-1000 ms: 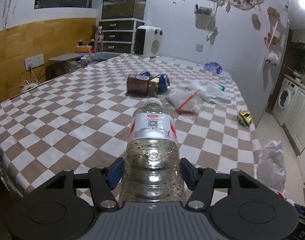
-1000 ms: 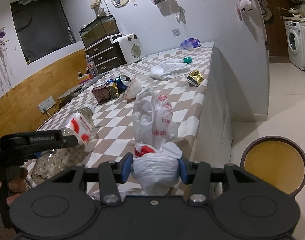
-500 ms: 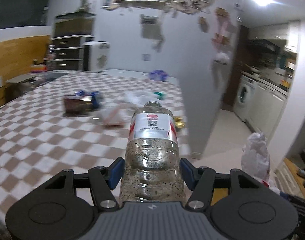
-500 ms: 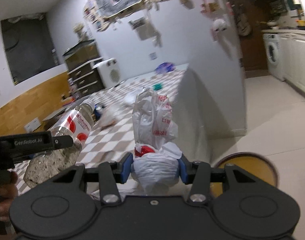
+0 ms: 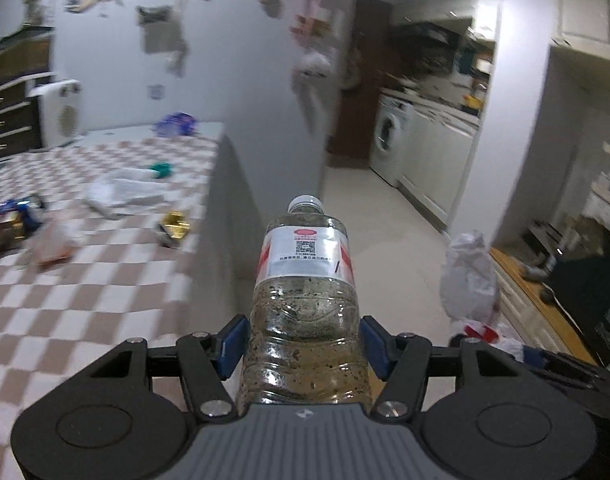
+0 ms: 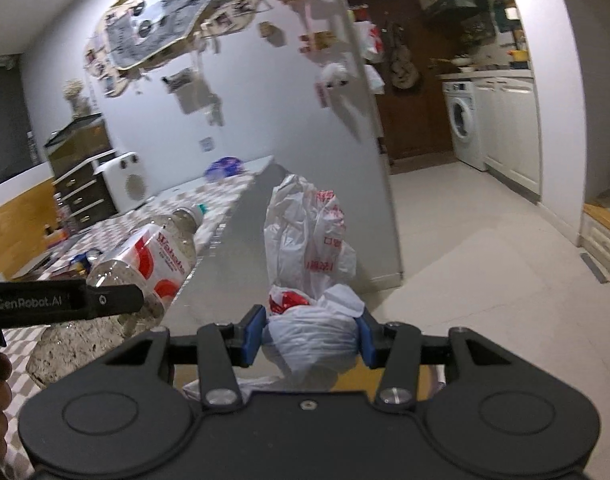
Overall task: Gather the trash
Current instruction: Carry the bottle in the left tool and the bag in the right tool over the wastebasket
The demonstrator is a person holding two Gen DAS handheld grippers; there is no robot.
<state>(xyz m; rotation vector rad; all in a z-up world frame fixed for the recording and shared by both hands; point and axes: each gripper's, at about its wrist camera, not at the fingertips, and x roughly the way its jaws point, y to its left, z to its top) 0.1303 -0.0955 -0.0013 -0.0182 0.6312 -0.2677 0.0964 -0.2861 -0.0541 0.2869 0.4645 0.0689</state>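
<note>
Bottle [image 5: 305, 300] now past table [image 5: 65, 300]; right view: bag [image 6: 309, 240].

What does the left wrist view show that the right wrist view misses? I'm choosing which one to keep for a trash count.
Only the left wrist view: the gold wrapper and crumpled plastic on the table. Only the right wrist view: the right gripper shut on the bag. Both: the bottle held in the left gripper, the bag, the washer.
</note>
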